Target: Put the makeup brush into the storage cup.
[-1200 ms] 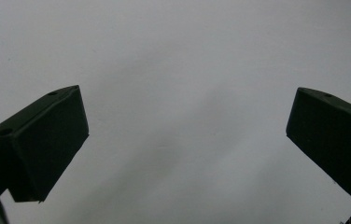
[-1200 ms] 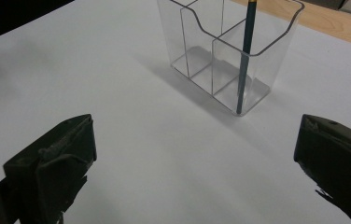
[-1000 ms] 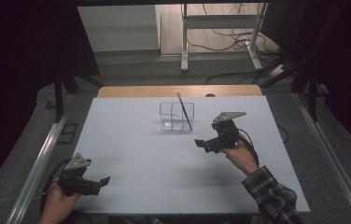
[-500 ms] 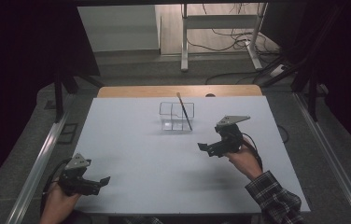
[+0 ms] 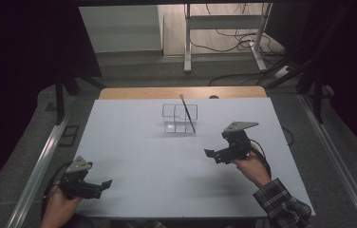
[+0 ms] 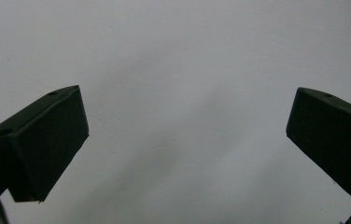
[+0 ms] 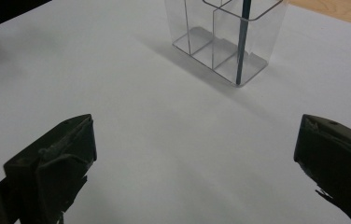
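Observation:
A clear plastic organiser [image 5: 180,118] with several compartments stands at the back middle of the white table [image 5: 167,161]. A thin dark stick [image 5: 186,113] leans in its right compartment, and it also rises in the organiser [image 7: 220,42] as a stick [image 7: 242,42] in the right gripper view. My right gripper [image 5: 211,153] is open, held to the right and nearer than the organiser, with nothing between its jaws [image 7: 192,163]. My left gripper [image 5: 106,183] is open at the near left corner, empty, above bare table [image 6: 187,140].
A wooden strip [image 5: 181,92] borders the table's far edge. Metal rails [image 5: 39,166] run along both sides of the table. A desk frame [image 5: 224,38] and cables lie on the floor beyond.
My right gripper has drawn back from the organiser, toward the near right. The left gripper has stayed put.

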A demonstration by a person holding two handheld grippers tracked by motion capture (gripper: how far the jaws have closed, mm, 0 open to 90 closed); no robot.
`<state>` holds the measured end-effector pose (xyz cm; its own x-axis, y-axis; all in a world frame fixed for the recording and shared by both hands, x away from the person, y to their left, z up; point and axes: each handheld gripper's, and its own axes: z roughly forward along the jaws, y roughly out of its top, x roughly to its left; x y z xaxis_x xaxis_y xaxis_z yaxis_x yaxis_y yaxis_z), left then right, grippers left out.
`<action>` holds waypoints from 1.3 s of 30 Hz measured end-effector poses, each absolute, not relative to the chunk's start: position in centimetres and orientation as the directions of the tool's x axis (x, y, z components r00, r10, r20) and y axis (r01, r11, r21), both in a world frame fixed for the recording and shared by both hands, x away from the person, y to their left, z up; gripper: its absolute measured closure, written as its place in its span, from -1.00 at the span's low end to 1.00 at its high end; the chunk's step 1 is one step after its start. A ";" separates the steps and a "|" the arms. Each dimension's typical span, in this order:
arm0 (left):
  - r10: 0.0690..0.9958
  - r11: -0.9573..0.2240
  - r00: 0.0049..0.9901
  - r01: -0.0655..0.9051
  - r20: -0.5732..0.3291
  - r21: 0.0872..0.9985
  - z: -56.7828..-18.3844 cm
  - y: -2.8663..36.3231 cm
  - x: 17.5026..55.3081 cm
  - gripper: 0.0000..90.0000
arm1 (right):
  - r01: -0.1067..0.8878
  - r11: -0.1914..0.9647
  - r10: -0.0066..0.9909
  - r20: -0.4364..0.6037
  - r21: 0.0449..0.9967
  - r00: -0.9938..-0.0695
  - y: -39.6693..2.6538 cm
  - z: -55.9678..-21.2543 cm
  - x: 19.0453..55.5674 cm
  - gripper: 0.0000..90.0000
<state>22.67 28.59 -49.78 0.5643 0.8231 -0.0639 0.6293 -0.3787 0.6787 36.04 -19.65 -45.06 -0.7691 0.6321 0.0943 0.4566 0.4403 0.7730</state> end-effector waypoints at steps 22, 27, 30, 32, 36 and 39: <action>0.825 -0.376 0.562 0.630 -0.064 0.679 -49.8 28.6 22.7 -1.00 | 0.465 0.435 0.646 0.092 0.771 -0.757 -21.3 -45.0 34.6 -1.00; 0.824 -0.379 0.563 0.629 -0.062 0.678 -49.8 28.6 22.7 -1.00 | 0.468 0.437 0.648 0.092 0.768 -0.756 -21.7 -45.0 34.3 -1.00; 0.824 -0.378 0.562 0.630 -0.063 0.679 -49.8 28.6 22.7 -1.00 | 0.467 0.431 0.653 0.091 0.772 -0.752 -22.0 -45.0 34.1 -1.00; 0.824 -0.378 0.563 0.630 -0.062 0.678 -49.8 28.6 22.7 -1.00 | 0.469 0.429 0.654 0.092 0.772 -0.751 -22.2 -45.0 34.0 -1.00; 0.825 -0.376 0.561 0.630 -0.064 0.679 -49.8 28.6 22.7 -1.00 | 0.471 0.430 0.657 0.091 0.771 -0.749 -22.6 -45.1 33.8 -1.00; 0.825 -0.376 0.561 0.630 -0.064 0.679 -49.8 28.6 22.7 -1.00 | 0.473 0.431 0.659 0.090 0.769 -0.747 -22.8 -45.2 33.6 -1.00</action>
<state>22.67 28.59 -49.77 0.5615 0.8250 -0.0643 0.6303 -0.3760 0.6792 33.61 -22.79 -45.20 -0.7467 0.6590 0.0904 0.4730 0.4306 0.7686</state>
